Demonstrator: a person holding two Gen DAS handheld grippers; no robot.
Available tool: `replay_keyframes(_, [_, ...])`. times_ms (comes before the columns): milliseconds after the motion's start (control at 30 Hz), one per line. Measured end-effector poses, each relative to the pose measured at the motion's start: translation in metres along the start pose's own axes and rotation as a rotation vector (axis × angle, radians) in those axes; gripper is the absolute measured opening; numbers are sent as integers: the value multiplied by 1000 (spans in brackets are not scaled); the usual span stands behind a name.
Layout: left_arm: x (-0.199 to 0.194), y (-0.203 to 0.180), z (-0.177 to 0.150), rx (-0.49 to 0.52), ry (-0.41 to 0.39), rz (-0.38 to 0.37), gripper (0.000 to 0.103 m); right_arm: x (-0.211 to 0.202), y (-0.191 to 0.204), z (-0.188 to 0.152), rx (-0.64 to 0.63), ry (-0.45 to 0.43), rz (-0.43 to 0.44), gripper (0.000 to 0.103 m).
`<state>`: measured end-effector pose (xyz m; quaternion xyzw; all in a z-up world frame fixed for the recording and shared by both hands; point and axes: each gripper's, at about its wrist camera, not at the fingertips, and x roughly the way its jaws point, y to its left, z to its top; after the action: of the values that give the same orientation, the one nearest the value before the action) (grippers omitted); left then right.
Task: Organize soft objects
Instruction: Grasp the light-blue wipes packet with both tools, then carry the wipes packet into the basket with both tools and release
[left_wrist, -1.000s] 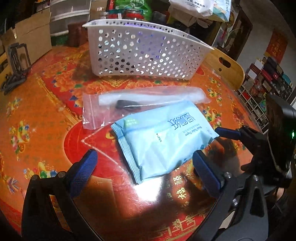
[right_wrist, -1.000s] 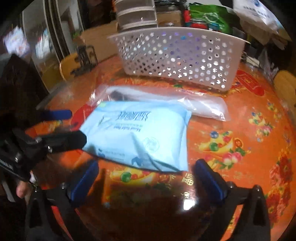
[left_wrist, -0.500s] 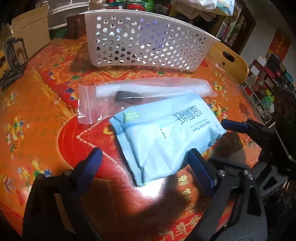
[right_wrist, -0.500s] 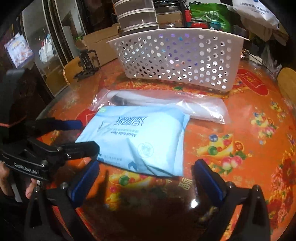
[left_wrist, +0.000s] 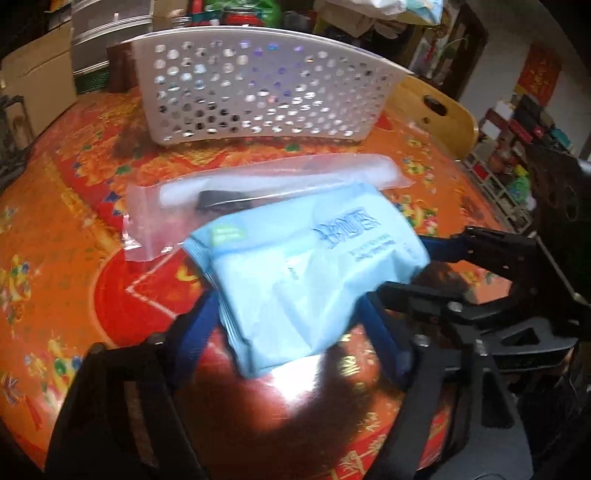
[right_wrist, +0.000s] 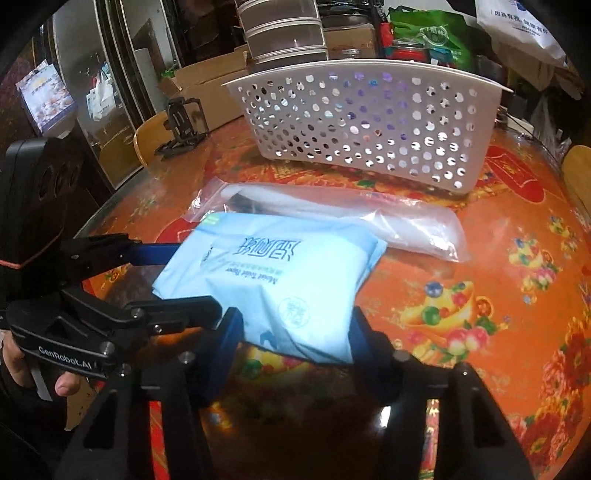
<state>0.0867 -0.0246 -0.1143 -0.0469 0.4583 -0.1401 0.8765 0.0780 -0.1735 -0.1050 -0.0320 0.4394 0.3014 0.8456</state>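
Both tools are in low over the table (left_wrist: 55, 206), and the left hand-held gripper (left_wrist: 291, 332) has its blue fingers pressed against the near end of the pale blue wipes pack (left_wrist: 295, 273), pinching it. From the other side the right hand-held gripper (right_wrist: 295, 332) pinches the pack's opposite end, blue pads tight to its edges. The pack lies in the middle of the table, its far edge overlapping the clear zip bag (right_wrist: 406, 221), which holds something white and a small dark item. Printed on the pack: "Moist Toilet Paper" under large blue Chinese characters. The left tool's body reads "GenRobot.AI" in the right wrist view. Beyond the bag stands the white perforated basket (left_wrist: 258, 92), with a strip of orange floral tablecloth between them and open cloth to the right.
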Motion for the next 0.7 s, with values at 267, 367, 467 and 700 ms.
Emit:
replay_keyframes(267, [-5, -2, -2, 1, -22, -31, 46, -9, 9, -10, 0, -42, -56, 37])
replay_keyframes(367, [-13, -6, -3, 22, -63, -40, 45, -13, 14, -14, 0, -63, -78, 35])
replay_keyframes(467, [-14, -7, -3, 33, -69, -32, 43, -16, 15, -17, 6, -83, -87, 33])
replay_keyframes(700, [-21, 1, -7, 16, -84, -66, 42, -19, 19, -20, 20, -106, -90, 31])
